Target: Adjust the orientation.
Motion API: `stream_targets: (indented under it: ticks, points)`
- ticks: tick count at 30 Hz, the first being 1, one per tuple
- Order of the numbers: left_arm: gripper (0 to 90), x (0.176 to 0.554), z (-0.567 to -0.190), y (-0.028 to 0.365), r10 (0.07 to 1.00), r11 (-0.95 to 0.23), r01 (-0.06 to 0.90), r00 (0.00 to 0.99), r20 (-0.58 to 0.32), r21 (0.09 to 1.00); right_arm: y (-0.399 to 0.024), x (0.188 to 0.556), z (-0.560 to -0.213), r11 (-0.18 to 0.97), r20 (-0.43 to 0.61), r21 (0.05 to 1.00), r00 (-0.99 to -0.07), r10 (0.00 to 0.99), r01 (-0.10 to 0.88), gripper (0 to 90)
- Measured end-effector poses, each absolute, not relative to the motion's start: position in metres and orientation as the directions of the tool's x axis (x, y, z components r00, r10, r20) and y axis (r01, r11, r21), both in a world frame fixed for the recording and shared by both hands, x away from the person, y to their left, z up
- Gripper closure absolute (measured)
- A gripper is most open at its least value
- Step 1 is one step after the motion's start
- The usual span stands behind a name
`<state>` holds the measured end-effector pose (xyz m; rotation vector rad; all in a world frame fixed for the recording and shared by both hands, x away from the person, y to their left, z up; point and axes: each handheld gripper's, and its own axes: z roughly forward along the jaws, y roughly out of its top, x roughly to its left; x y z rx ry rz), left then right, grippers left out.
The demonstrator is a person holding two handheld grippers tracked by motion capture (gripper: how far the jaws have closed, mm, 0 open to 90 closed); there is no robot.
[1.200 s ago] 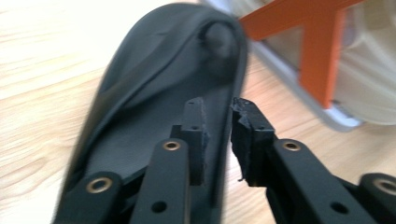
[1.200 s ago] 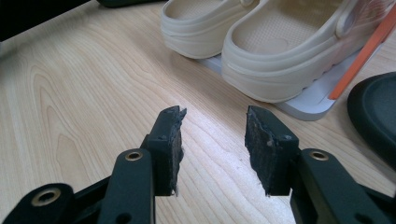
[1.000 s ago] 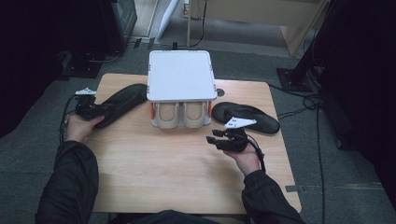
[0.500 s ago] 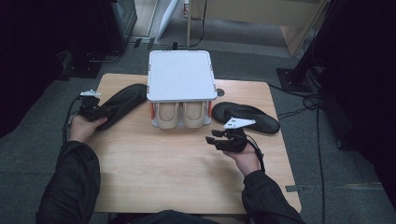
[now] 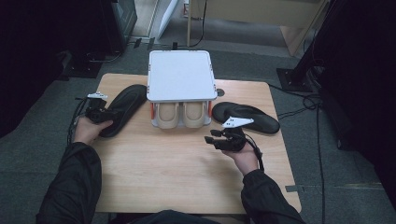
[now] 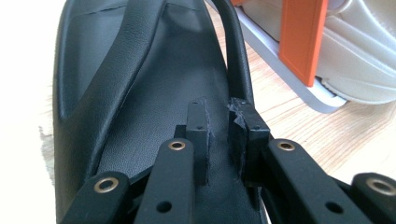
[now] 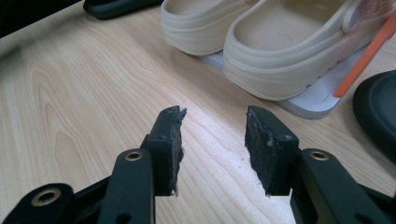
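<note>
Little moved: left tool point(image 6: 224, 135) nearly closed over black sandal point(image 6: 140, 93), right tool point(image 7: 212, 140) agape above wooden table point(image 5: 177, 172).

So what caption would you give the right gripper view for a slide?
Right gripper, jaws open, hovers over the wooden table facing two cream clogs on a grey rack.

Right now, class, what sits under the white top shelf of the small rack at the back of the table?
Under the white shelf, two cream clogs sit side by side on the rack's lower tray, heels facing the person. Their toe ends are covered by the shelf.
</note>
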<state>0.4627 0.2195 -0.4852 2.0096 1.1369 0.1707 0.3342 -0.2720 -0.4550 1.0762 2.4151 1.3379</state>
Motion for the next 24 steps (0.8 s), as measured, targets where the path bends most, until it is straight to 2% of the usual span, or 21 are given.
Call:
stream_targets:
  ticks: [8, 24]
  points:
    - [65.9, 0.461, -0.487, 0.204, 0.745, -0.302, 0.677, 0.607, -0.277, 0.671, -0.272, 0.337, -0.456, 0.336, 0.18, 0.791, -0.721, 0.669, 0.511, 56.4]
    - [63.6, 0.461, -0.487, 0.188, 0.73, -0.29, 0.693, 0.606, -0.316, 0.661, -0.27, 0.337, -0.457, 0.344, 0.179, 0.787, -0.723, 0.668, 0.513, 56.4]
